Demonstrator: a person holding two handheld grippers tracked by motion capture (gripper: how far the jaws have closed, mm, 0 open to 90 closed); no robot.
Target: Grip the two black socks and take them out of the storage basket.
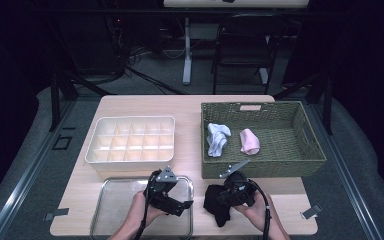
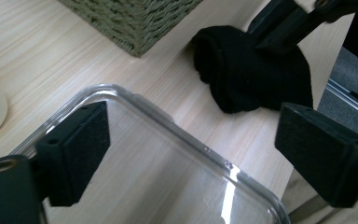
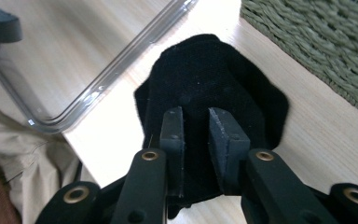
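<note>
A black sock (image 1: 215, 207) lies bunched on the wooden table near its front edge, just in front of the wicker basket (image 1: 260, 167). My right gripper (image 1: 221, 199) is down on it. In the right gripper view the jaws (image 3: 196, 121) stand close together with black sock (image 3: 205, 74) fabric pinched between them. My left gripper (image 1: 181, 204) hovers over the right corner of a clear tray (image 1: 115, 200). Its jaws (image 2: 191, 135) are wide apart with nothing between them, and the black sock (image 2: 247, 79) lies beyond the clear tray (image 2: 168, 177).
A white divided organizer box (image 1: 130, 140) sits behind the tray. The basket holds a white sock (image 1: 216, 138) and a pink sock (image 1: 250, 141). A chair and a table leg stand on the floor beyond the table.
</note>
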